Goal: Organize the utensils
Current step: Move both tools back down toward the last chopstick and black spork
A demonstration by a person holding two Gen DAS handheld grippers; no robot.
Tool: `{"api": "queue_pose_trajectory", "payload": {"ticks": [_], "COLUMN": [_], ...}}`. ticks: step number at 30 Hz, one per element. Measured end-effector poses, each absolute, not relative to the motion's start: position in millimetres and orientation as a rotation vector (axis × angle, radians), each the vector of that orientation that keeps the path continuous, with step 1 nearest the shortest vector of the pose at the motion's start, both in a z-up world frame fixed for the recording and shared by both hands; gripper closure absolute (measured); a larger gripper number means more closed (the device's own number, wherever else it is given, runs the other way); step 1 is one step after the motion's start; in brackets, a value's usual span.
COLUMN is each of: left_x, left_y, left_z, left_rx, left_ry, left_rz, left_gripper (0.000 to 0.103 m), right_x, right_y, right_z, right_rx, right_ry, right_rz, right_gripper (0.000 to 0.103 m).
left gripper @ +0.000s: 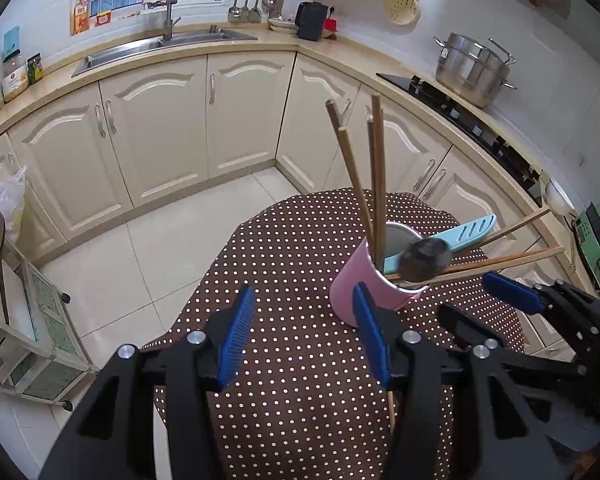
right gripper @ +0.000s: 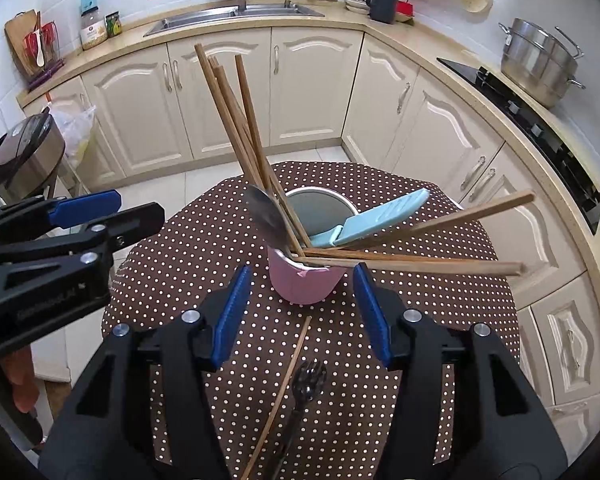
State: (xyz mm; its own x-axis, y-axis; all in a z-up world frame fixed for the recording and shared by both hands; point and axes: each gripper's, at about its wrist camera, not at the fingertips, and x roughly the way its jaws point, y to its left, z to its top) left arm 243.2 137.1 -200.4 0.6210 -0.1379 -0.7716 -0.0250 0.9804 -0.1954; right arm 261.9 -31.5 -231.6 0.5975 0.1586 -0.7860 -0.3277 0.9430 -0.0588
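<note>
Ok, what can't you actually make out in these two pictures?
- Bottom of the pink cup: both views, hidden by its own wall.
- Loose chopstick and black fork on the tablecloth: right wrist view, lower ends cut off by the gripper body.
- Spoon: blurred, left wrist view.

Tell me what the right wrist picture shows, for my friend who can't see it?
A pink cup on a polka-dot table holds wooden chopsticks, a metal spoon and a light blue knife. The right claw is open and empty just in front of it. One chopstick and a black fork lie on the table.
</note>
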Motion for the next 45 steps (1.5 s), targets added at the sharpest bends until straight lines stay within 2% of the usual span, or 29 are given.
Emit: {"api": "queue_pose_trajectory", "payload": {"ticks": [9,15,33,38,45], "left_x": [240.9,237.8,240.4,245.8,247.0], "left_y": [123.3,111.4,52.9,34.2,6.9], "left_z": [-203.0,-223.3,-322.7,-335.2,-356.8], "left_rx": [-0.165,-0.194,-0.17,-0.144,0.031], "left_ry": [0.919,1.001,1.354,1.39,1.445], "left_rz": [-0.108,-0.157,-0.252,-0.283,-0.278], "left_gripper": [0.052,0.05,0.05,0.05,0.05], "right_x": [241.1,223.0,202.4,202.9,204.7], "right_y": [-53.1,-75.2,-130.0,-143.5,-156.1], "right_z": [-218.9,-221.8,-299.7,-310.5,-320.5], "right_rx": [-0.175,-0.163,-0.111,-0.075,-0.042], "right_ry": [0.849,0.853,1.049,1.091,1.129], "right_rz": [0.242,0.194,0.085,0.065,0.055], "right_gripper": [0.05,0.05,0.049,0.049,0.048]}}
